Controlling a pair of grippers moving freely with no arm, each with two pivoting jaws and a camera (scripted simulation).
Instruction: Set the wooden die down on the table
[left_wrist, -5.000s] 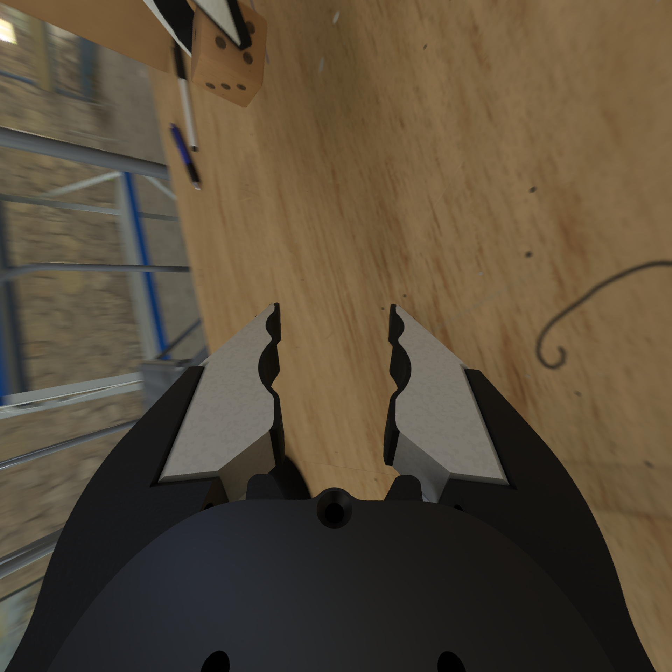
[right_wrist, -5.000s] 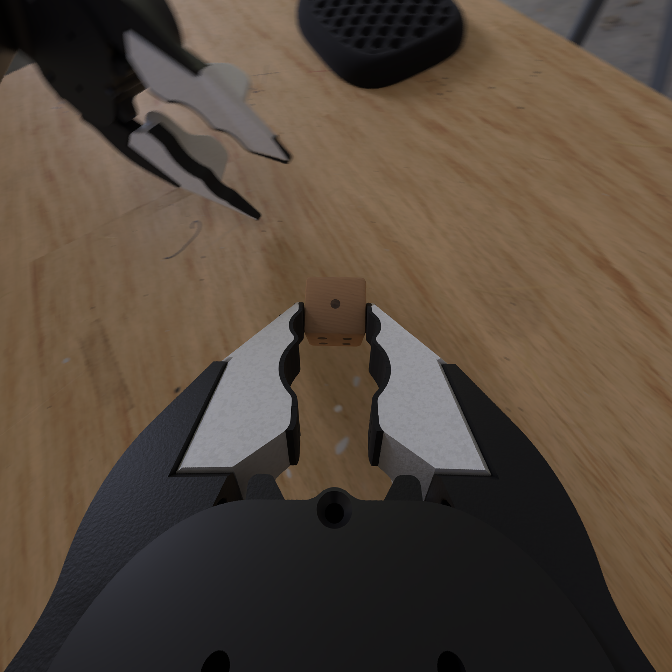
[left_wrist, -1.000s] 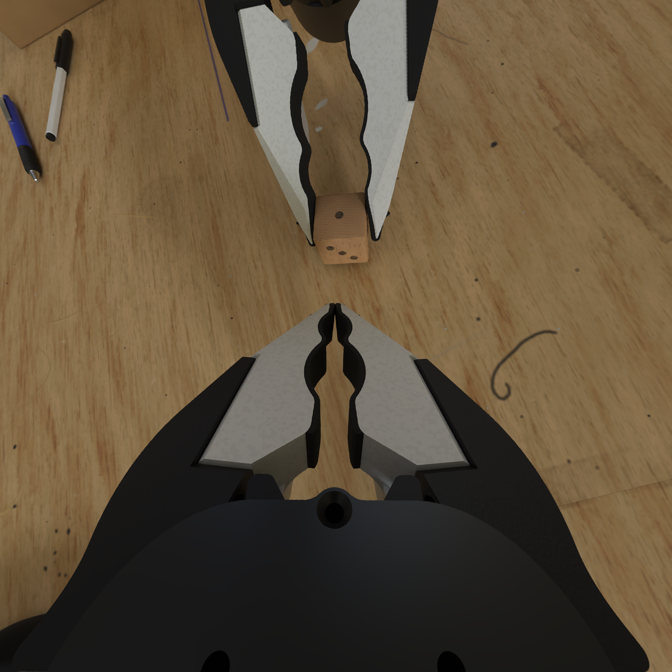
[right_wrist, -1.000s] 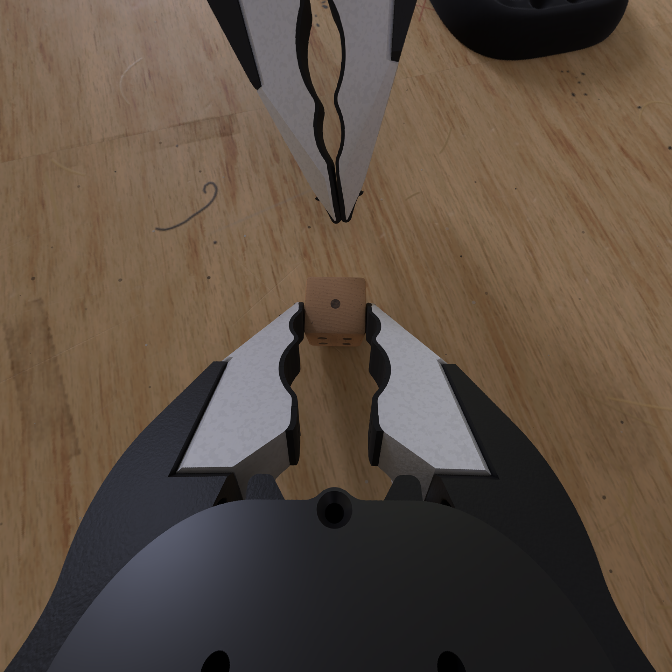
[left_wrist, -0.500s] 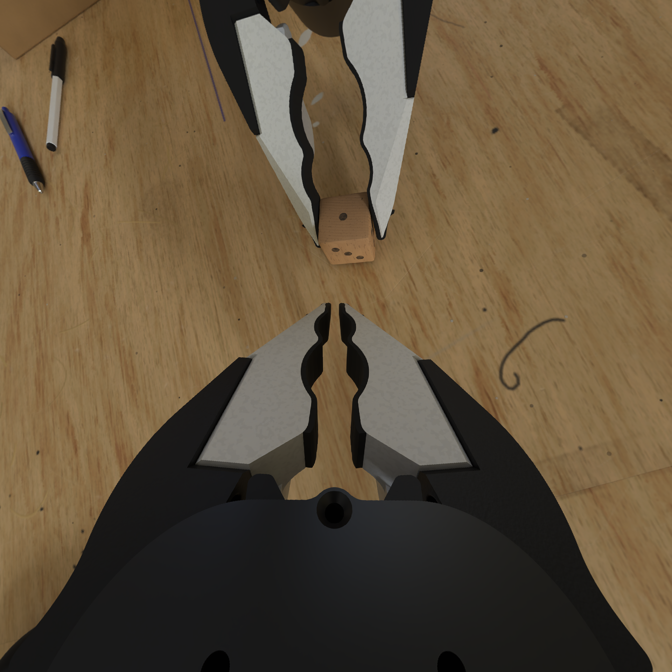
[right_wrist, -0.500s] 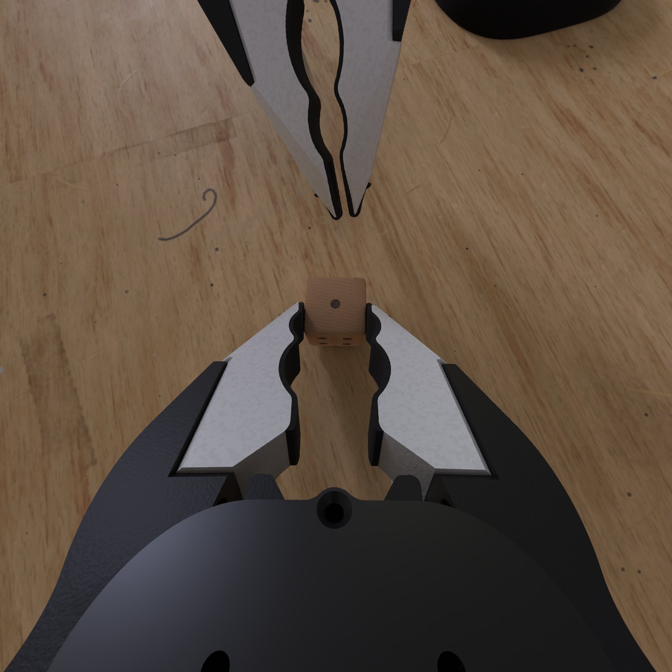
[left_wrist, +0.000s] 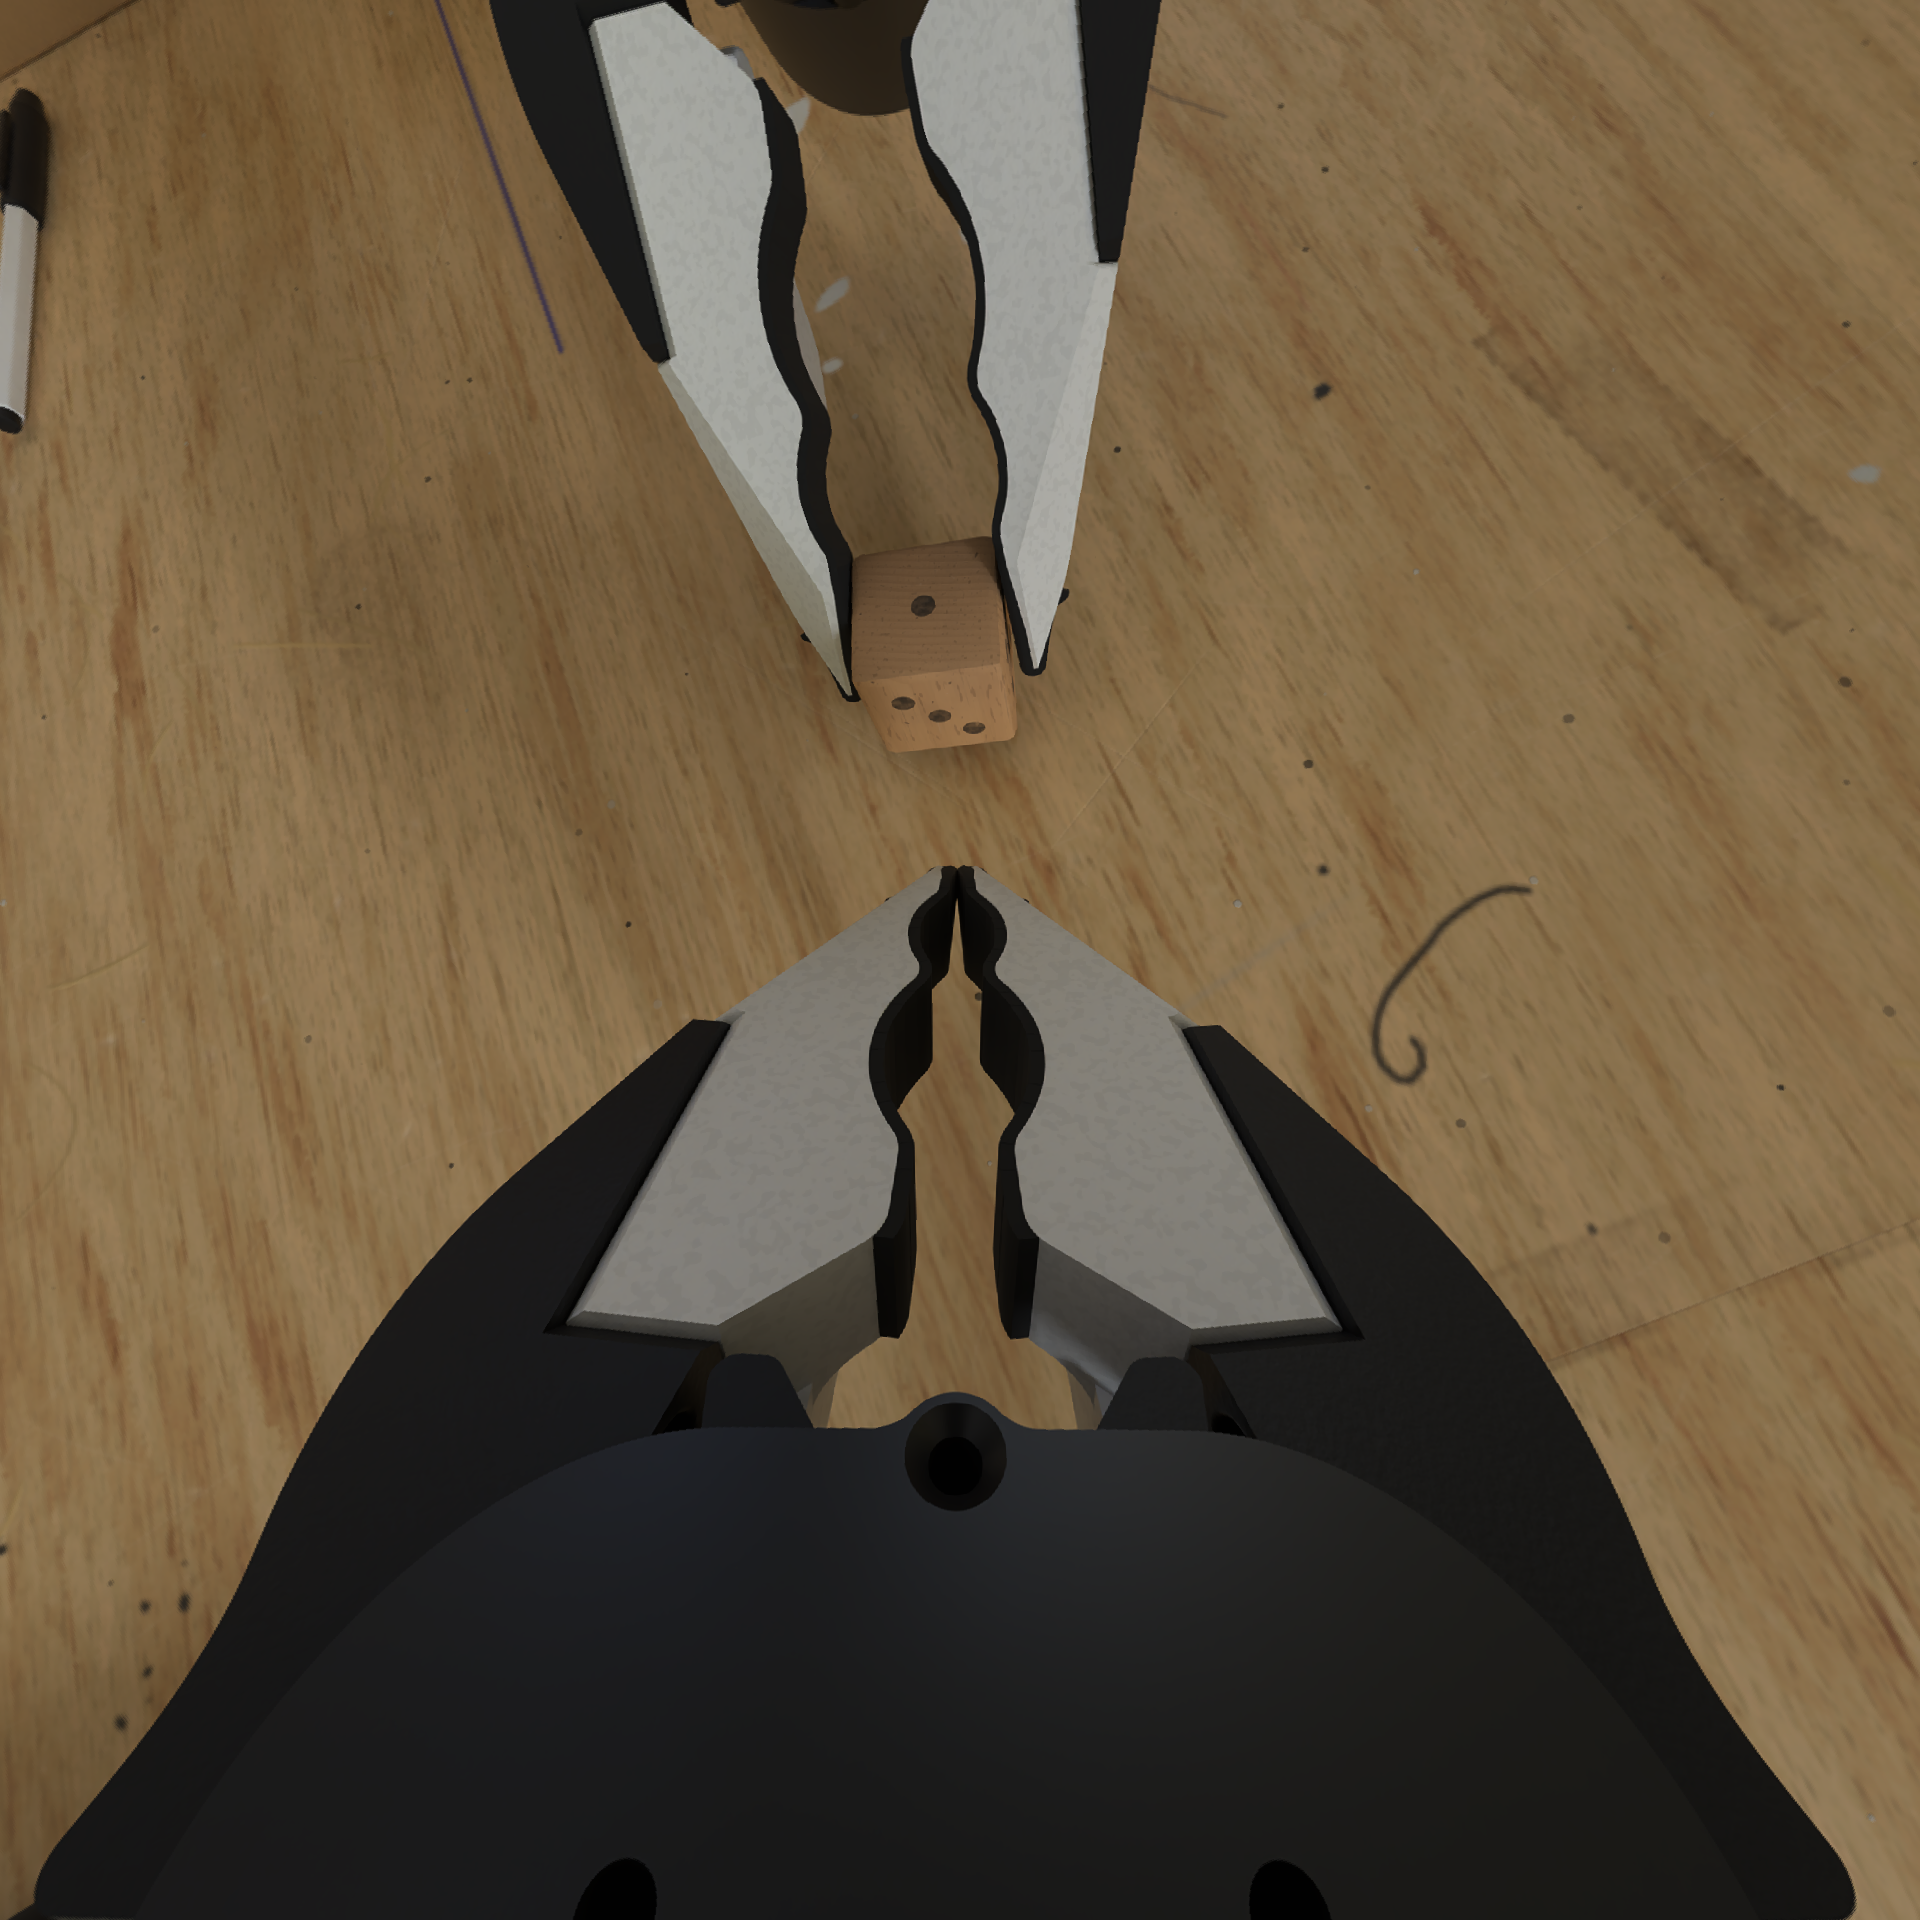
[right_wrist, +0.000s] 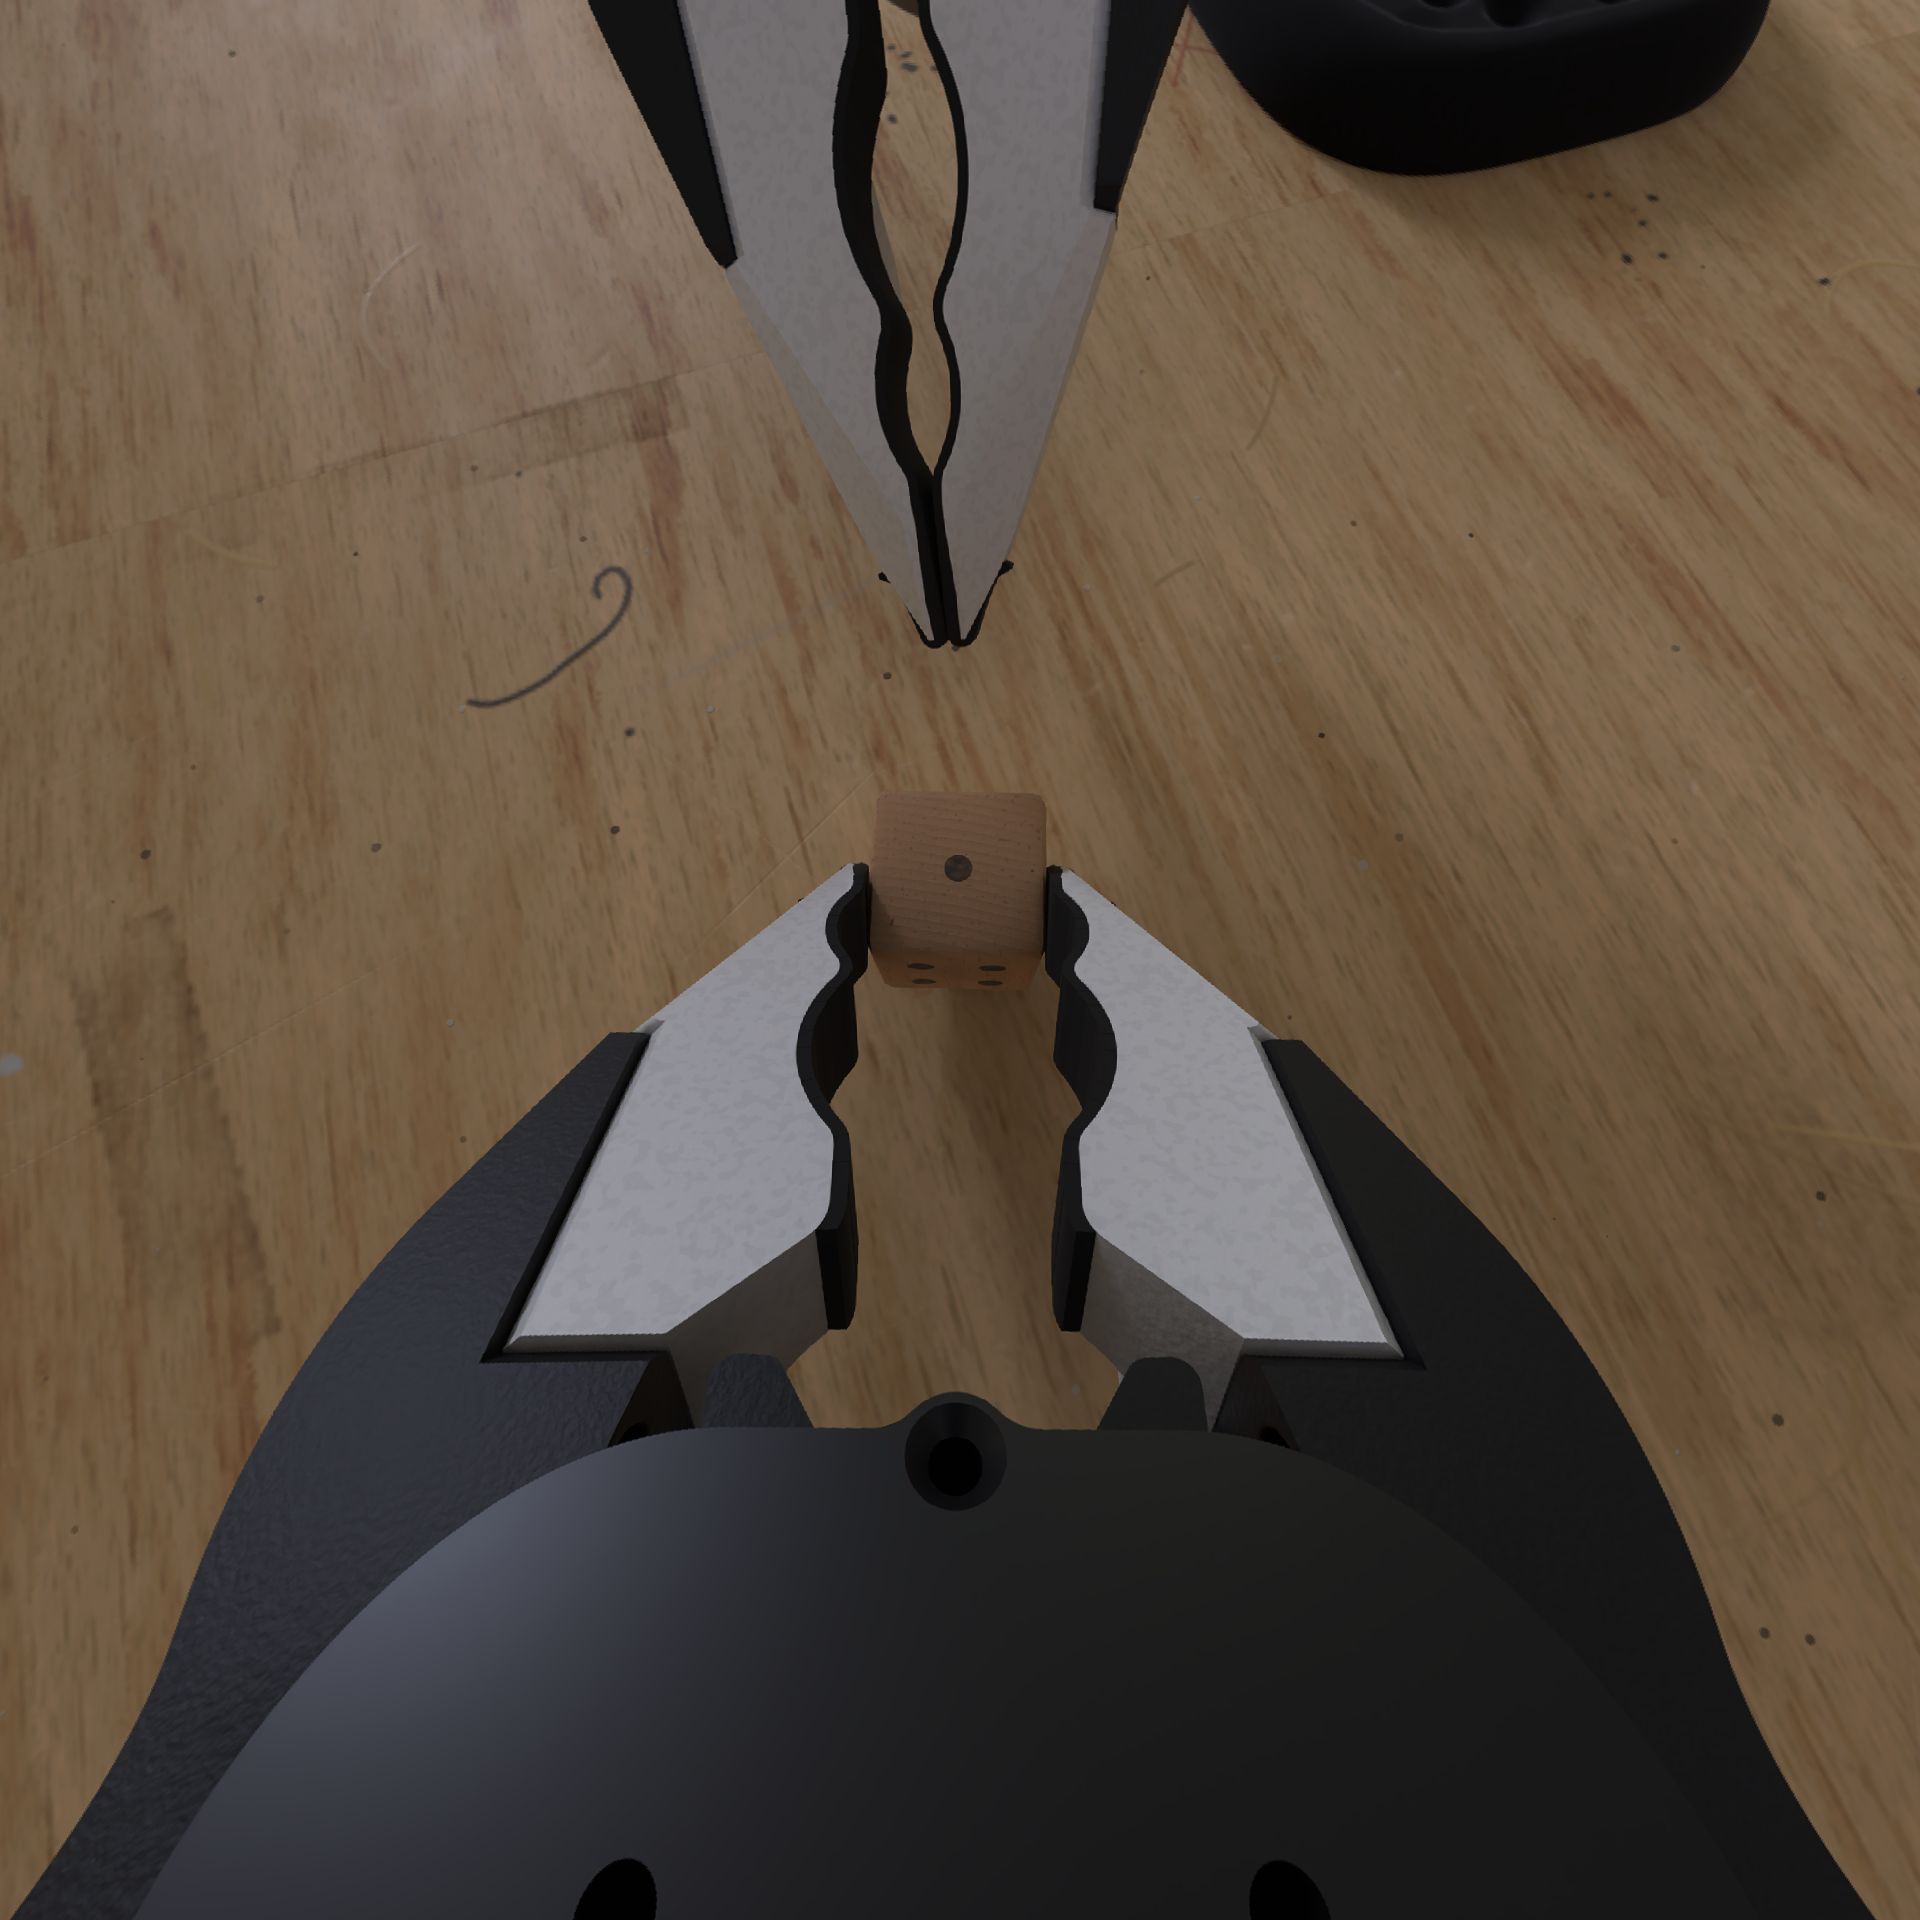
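The wooden die (right_wrist: 956, 902) is a small light-brown cube with dark pips. My right gripper (right_wrist: 954, 883) is shut on it at the fingertips, one fingertip on each side. In the left wrist view the die (left_wrist: 933, 644) sits between the right gripper's tips (left_wrist: 940, 665), low over the wooden table (left_wrist: 312, 727); I cannot tell whether it touches. My left gripper (left_wrist: 956, 873) is shut and empty, pointing at the die from a short way off. It shows in the right wrist view (right_wrist: 943, 636) facing me beyond the die.
A black perforated object (right_wrist: 1475, 73) lies at the far right of the table. A black-and-white marker (left_wrist: 19, 260) lies at the left edge of the left wrist view. A dark curled scribble (left_wrist: 1434, 987) marks the table right of my left gripper.
My left gripper closed from a slight gap half a second ago to fully shut. The right gripper keeps its hold on the die and has come a little closer to the left gripper.
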